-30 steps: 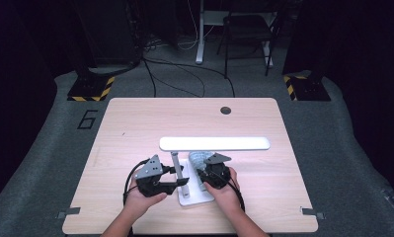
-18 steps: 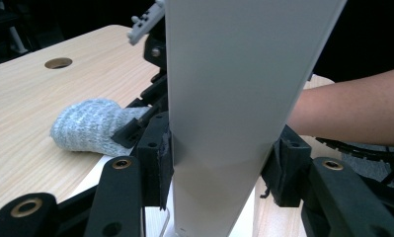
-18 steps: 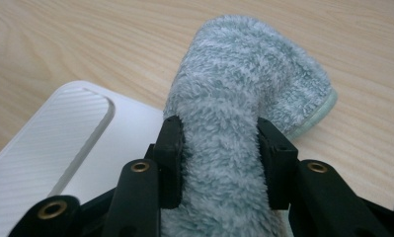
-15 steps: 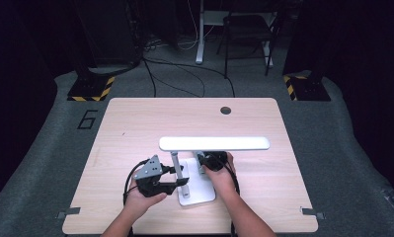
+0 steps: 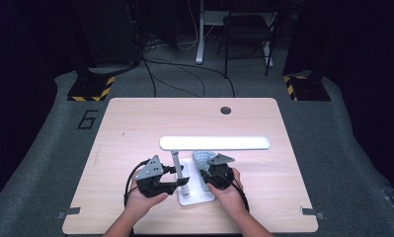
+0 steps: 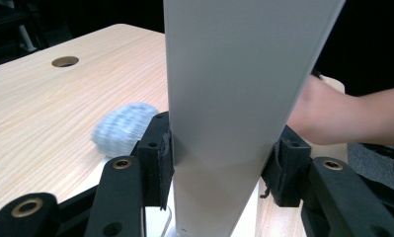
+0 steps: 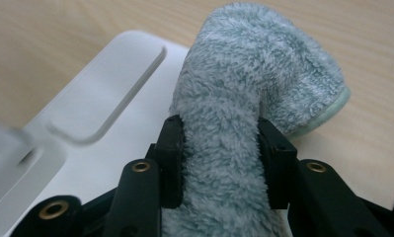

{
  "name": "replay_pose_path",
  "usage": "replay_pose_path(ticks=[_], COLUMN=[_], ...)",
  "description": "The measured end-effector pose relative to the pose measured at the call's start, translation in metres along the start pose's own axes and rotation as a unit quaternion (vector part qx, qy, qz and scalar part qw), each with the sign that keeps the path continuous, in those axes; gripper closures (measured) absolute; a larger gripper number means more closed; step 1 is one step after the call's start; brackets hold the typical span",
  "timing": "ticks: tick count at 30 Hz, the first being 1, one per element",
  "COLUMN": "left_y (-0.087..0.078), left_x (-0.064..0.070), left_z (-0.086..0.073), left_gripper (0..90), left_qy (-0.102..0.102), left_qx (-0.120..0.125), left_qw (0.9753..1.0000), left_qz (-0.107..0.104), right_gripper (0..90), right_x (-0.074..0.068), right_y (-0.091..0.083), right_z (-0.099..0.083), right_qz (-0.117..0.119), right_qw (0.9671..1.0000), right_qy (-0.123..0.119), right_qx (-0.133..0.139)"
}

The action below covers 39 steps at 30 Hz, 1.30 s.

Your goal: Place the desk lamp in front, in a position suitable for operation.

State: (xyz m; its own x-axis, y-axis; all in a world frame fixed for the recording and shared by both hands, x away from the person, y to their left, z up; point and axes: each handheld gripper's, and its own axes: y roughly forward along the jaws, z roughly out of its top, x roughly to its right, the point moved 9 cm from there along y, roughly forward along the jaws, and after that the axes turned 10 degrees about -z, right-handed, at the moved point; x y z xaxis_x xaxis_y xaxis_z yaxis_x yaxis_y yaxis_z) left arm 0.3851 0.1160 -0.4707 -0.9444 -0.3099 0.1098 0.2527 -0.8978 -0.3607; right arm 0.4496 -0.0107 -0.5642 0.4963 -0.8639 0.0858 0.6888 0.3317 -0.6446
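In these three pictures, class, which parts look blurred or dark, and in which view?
Left gripper view: the cloth behind the lamp post is smeared. Right gripper view: the base blurs at lower left. High view: the room beyond the table is dark.

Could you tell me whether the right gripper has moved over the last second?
Yes. The right gripper and its cloth went forward, then came back toward the person over the lamp base.

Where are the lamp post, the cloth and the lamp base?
lamp post point(image 6: 234, 113): left gripper view, flat white face between the left tongs' jaws.
cloth point(image 7: 244, 98): right gripper view, fluffy grey-blue fold above the right tongs' jaws.
lamp base point(image 7: 110, 94): right gripper view, recessed panel of the white plate.
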Motion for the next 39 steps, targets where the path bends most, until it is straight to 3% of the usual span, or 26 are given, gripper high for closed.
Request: replay_pose_path(ticks=[1,9,13,16,19,21,24,26,29,34,39], left_y=[0.000,0.000,0.001,0.001,0.001,0.001,0.001,0.001,0.000,0.001,0.001], left_x=[0.000,0.000,-0.001,-0.001,-0.001,-0.001,-0.001,-0.001,0.000,-0.001,-0.001], left_z=[0.000,0.000,0.000,0.000,0.000,0.000,0.000,0.000,0.000,0.000,0.000], left_gripper=[52.6,52.4,52.4,52.3,52.3,52.3,52.2,52.3,52.2,52.2,52.2], left_qy=[0.000,-0.002,-0.003,-0.004,-0.005,-0.006,-0.006,-0.007,-0.009,-0.007,-0.008], left_qx=[0.001,0.002,0.004,0.004,0.005,0.002,0.004,0.003,0.000,0.005,0.006], left_qw=[1.0000,1.0000,1.0000,1.0000,1.0000,1.0000,1.0000,1.0000,1.0000,1.0000,0.9999], left_qz=[0.001,0.002,0.003,0.001,0.002,-0.001,0.000,-0.001,-0.005,-0.002,-0.002], right_gripper=[61.1,61.0,61.1,60.9,60.0,59.9,60.0,60.4,60.6,60.7,61.1], right_x=[-0.003,-0.014,-0.015,-0.022,-0.040,-0.055,-0.060,-0.058,-0.054,-0.047,-0.038], right_y=[-0.010,-0.041,-0.048,-0.054,-0.056,-0.055,-0.049,-0.042,-0.033,-0.019,-0.003], right_z=[-0.009,-0.034,-0.039,-0.038,-0.037,-0.035,-0.031,-0.027,-0.021,-0.010,0.002], right_qz=[0.010,0.032,0.036,0.040,0.059,0.064,0.061,0.065,0.064,0.046,0.044], right_qw=[0.9999,0.9993,0.9990,0.9991,0.9980,0.9970,0.9972,0.9965,0.9974,0.9982,0.9987], right_qy=[-0.001,-0.017,-0.022,-0.009,-0.018,-0.044,-0.044,-0.053,-0.034,-0.040,-0.026], right_qx=[0.000,-0.002,-0.012,-0.012,-0.012,-0.007,-0.003,0.000,0.004,-0.001,-0.008])
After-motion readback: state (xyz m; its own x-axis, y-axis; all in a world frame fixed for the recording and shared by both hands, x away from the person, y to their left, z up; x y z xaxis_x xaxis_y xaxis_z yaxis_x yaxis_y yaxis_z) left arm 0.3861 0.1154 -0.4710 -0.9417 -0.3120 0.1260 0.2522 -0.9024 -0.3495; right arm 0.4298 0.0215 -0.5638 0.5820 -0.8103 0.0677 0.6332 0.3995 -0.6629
